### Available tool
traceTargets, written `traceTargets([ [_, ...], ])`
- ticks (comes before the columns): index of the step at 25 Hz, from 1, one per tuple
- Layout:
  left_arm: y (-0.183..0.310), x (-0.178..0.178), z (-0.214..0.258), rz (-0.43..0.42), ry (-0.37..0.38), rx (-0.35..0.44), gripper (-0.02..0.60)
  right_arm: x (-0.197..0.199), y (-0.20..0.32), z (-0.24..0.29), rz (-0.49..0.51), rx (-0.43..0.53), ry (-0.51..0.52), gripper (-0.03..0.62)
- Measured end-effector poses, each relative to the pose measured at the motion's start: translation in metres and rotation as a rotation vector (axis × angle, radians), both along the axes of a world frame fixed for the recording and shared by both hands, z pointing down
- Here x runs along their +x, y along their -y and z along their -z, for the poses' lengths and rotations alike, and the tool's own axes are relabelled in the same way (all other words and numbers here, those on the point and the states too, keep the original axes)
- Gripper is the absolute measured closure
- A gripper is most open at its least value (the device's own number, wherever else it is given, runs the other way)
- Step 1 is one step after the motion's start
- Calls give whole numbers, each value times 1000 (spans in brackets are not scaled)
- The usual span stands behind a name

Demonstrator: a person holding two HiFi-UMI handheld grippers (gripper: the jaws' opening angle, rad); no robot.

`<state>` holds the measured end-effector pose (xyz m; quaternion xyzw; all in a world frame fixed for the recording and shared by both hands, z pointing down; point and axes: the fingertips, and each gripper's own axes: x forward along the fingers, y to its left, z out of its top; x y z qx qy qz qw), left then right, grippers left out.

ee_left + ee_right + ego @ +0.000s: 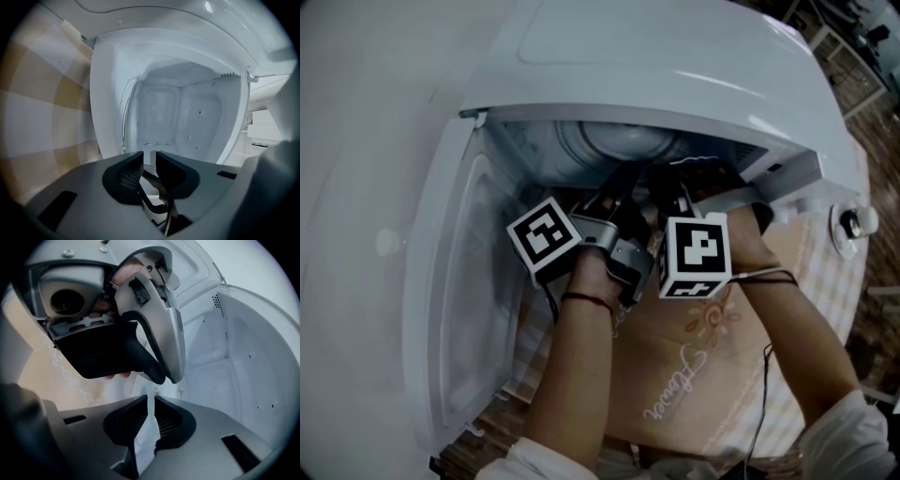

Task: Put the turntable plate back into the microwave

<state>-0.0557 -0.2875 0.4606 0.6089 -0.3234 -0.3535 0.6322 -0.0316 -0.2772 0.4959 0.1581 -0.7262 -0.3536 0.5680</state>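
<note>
- microwave [675, 56] stood open, door [441, 281] swung out at its left
- turntable plate [623, 142]: pale round shape inside the microwave, just past both claws
- my left claw [149, 157] pointed into the microwave, pads a little apart, nothing between them
- my right claw [150, 398] at the microwave's mouth, pads pinched on a thin pale edge, probably the turntable plate's rim

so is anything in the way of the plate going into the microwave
Nothing visible does. The door is swung open, the cavity looks bare, and the right gripper holds a thin pale edge, likely the plate, at the opening.
</note>
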Motion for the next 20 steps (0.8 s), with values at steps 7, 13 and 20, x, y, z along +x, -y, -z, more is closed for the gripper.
traceTargets([
  [7,1,-1,-7,21,33,1,564,-1,0,-1,-9,-58,-15,543],
  [13,1,-6,-7,37,32,-4,561,-3,0,0,-21,-115,-21,540],
  [20,5,-8,-7,51,43,-1,561,-1,-3,0,-21,-162,-56,540],
])
